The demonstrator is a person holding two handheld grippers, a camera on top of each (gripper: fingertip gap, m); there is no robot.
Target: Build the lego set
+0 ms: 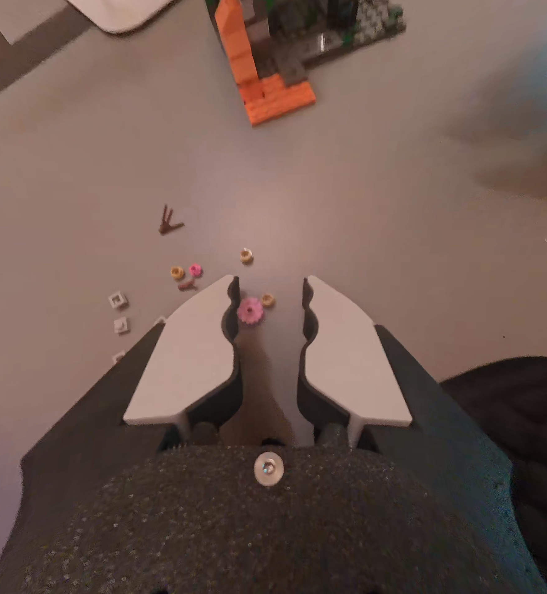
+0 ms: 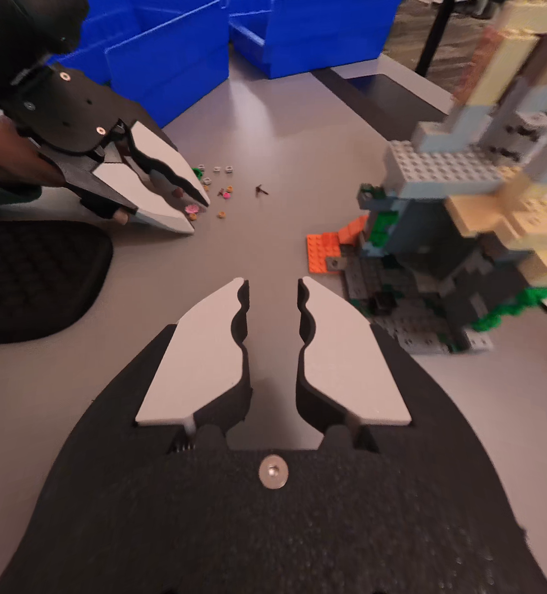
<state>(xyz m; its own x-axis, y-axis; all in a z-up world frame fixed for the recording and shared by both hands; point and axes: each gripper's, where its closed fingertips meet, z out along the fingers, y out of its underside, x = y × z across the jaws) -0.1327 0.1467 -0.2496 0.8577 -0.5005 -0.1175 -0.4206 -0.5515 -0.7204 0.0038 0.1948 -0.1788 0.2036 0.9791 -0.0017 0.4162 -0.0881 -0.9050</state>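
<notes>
My left gripper [image 1: 270, 283] is open and low over loose small pieces on the grey table [image 1: 330, 209]. A pink flower piece [image 1: 249, 310] lies between its fingers, close to the left finger, with a gold round piece [image 1: 268, 299] beside it. Two more gold rounds [image 1: 246, 256] [image 1: 177, 272], a small pink piece [image 1: 195, 270] and a brown twig piece [image 1: 169, 221] lie farther out. The lego build [image 2: 442, 241] with its orange plate [image 2: 323, 254] stands right of my right gripper [image 2: 272, 284], which is open and empty. The left gripper [image 2: 198, 215] also shows in the right wrist view.
Small grey square pieces [image 1: 117, 300] lie at the left. Blue bins [image 2: 201, 48] stand at the back of the table. A black mat [image 2: 31, 276] lies at the near left. A person's hand [image 2: 5, 151] holds the left gripper. About 15 cm separates my left fingertips from my right.
</notes>
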